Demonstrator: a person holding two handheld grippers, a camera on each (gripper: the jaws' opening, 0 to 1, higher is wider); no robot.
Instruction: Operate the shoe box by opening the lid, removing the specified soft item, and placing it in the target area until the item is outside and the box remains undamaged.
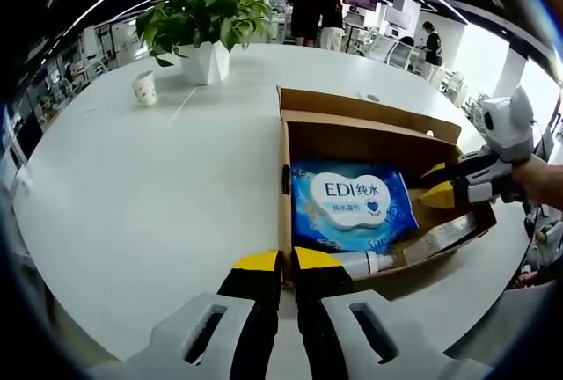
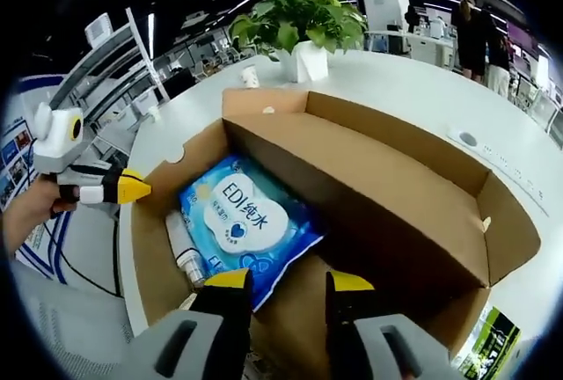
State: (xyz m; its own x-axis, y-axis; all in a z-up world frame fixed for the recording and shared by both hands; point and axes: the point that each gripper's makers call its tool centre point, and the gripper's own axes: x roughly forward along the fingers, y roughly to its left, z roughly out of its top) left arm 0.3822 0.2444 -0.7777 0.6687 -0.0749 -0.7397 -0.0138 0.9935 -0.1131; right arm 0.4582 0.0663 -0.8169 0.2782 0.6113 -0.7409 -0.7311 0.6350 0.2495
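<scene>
An open brown shoe box (image 1: 369, 138) (image 2: 264, 103) lies on a white table, its lid flap (image 1: 369, 107) folded back. Inside lies a soft blue pack of wipes (image 1: 352, 208) (image 2: 242, 217) marked EDI, with a white tube (image 1: 365, 263) (image 2: 183, 252) beside it along one wall. My left gripper (image 1: 288, 259) (image 2: 141, 189) sits at the box's near corner, its jaws closed on the cardboard wall. Above the box's inside my right gripper (image 2: 290, 281) (image 1: 437, 182) hovers open, close to a corner of the wipes, holding nothing.
A potted plant (image 1: 207, 19) (image 2: 299, 19) and a paper cup (image 1: 144, 88) (image 2: 251, 76) stand further along the white table (image 1: 132, 186). A pale flat carton (image 1: 440, 237) lies in the box by the tube. People (image 1: 317, 10) stand in the office behind.
</scene>
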